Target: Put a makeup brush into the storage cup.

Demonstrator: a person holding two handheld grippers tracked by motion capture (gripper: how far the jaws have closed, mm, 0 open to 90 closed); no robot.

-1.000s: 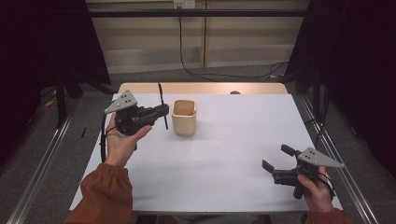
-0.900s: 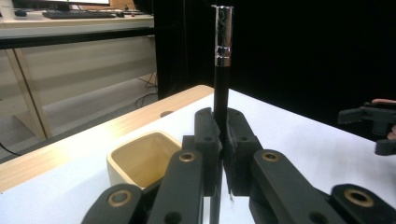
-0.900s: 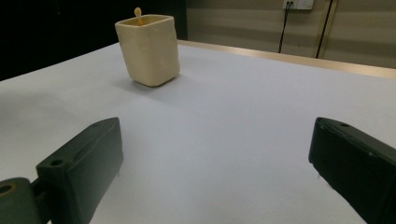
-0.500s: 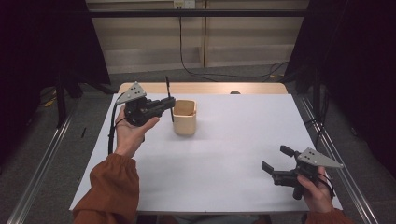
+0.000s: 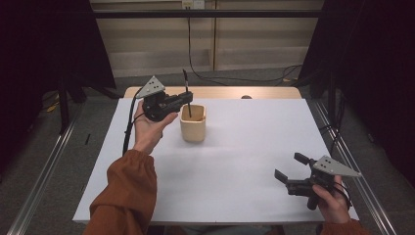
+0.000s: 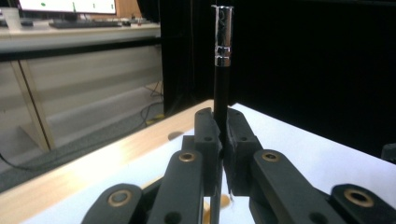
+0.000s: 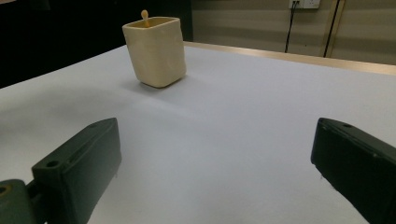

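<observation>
Holding a black pen point(image 5: 186, 93) upright over the beige cup point(image 5: 194, 125) at the table's point(image 5: 244, 147) eleven o'clock.
Left gripper's point(image 5: 185, 99) fingers are clamping it mid-shaft for a tip-first drop; right gripper point(image 5: 286, 171) is waiting, fingers apart, at five o'clock.

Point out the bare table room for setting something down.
The white table is bare between the beige cup and the right gripper, also right of the cup. It is crowded at the cup, where the left gripper holds a black pen.

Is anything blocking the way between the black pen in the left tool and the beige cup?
Nothing visible does. The left tool holds the pen upright right over the cup, whose open top is clear on that side.
</observation>
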